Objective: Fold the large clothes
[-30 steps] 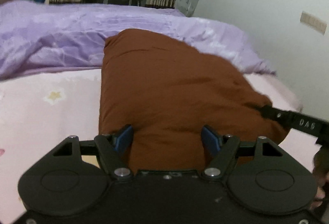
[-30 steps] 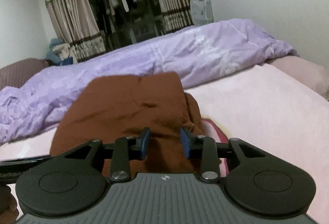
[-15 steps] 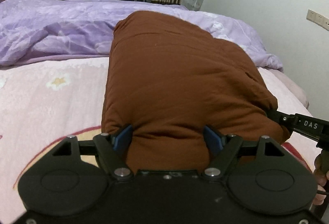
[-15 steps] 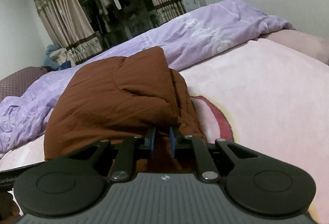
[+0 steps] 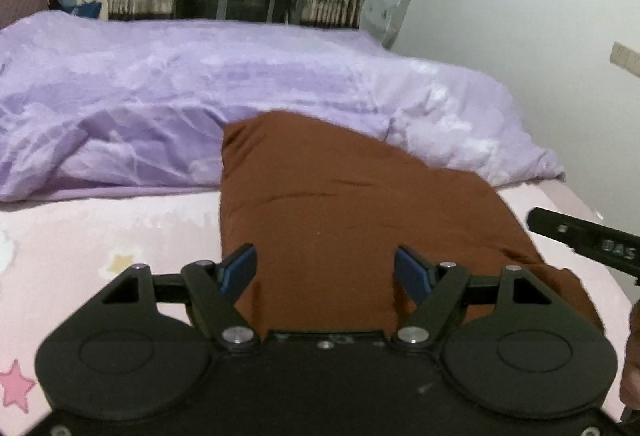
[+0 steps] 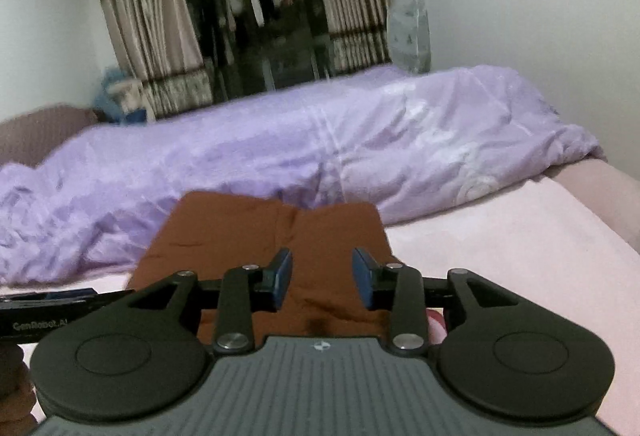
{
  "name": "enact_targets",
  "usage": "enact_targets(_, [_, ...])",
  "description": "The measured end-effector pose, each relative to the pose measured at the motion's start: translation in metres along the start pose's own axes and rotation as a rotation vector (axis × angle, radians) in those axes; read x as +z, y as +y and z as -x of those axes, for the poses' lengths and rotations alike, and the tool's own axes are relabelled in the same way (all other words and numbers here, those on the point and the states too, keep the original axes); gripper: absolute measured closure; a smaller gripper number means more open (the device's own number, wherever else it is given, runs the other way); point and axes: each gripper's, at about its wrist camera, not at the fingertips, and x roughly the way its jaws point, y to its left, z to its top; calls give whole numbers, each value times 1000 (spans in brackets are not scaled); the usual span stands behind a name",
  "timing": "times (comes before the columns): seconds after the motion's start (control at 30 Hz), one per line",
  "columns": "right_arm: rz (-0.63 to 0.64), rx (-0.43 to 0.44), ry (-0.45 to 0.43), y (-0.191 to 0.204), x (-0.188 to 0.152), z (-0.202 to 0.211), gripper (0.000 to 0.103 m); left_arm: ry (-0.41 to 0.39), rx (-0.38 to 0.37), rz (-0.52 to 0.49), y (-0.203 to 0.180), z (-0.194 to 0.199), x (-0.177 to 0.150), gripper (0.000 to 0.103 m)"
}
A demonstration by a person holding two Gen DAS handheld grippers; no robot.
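A brown garment (image 5: 344,204) lies folded in a flat pile on the pink bed sheet (image 5: 100,236). It also shows in the right wrist view (image 6: 256,232). My left gripper (image 5: 326,270) is open, its blue pads wide apart above the garment's near edge, holding nothing. My right gripper (image 6: 322,278) is open too, just above the garment's near right part, holding nothing. The right tool's black bar (image 5: 584,240) shows at the right of the left wrist view.
A rumpled purple duvet (image 5: 240,92) lies across the bed behind the garment, also in the right wrist view (image 6: 320,156). Curtains (image 6: 148,36) and hanging clothes stand beyond. A white wall (image 5: 520,16) runs along the right.
My right gripper was nearly shut on the garment half a second ago and has opened. Both grippers have pulled back and up; the garment now lies lower and flatter.
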Motion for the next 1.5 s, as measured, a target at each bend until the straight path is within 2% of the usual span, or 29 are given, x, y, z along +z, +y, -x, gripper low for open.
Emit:
enact_targets(0.07, [13,-32,47,1,-3,-21,61,24,-2,4,-2,-10,-5,26])
enact_targets(0.17, [38,-73,101,-1,-16,-44,61,1,22,-48,-8,-19,-12,25])
enact_targets(0.47, [43,-92,100,-10,-33,-52,62,-17,13,-60,-1,-27,-19,24])
enact_targets(0.63, [49,-102,96,-7,-30,-41,62,-29,9,-45,0,-19,-18,24])
enact_targets(0.77, [32,-63,49,-6,-23,-8,62,-65,-1,-61,-4,11,-21,26])
enact_targets(0.87, [49,-36,3,-4,-24,23,61,-118,-9,-95,-9,43,-35,26])
enact_targets(1.0, [59,-17,-18,-6,-34,50,61,-122,-42,-84,-14,65,-59,26])
enact_targets(1.1, [58,-27,0,-10,-45,53,61,-72,-42,-85,-17,57,-74,26])
enact_targets(1.2, [46,-46,27,-17,-55,46,61,-19,-49,-44,-15,44,-85,26])
enact_targets(1.5, [19,-54,42,-33,-82,26,61,-21,-25,-52,-12,30,-102,23])
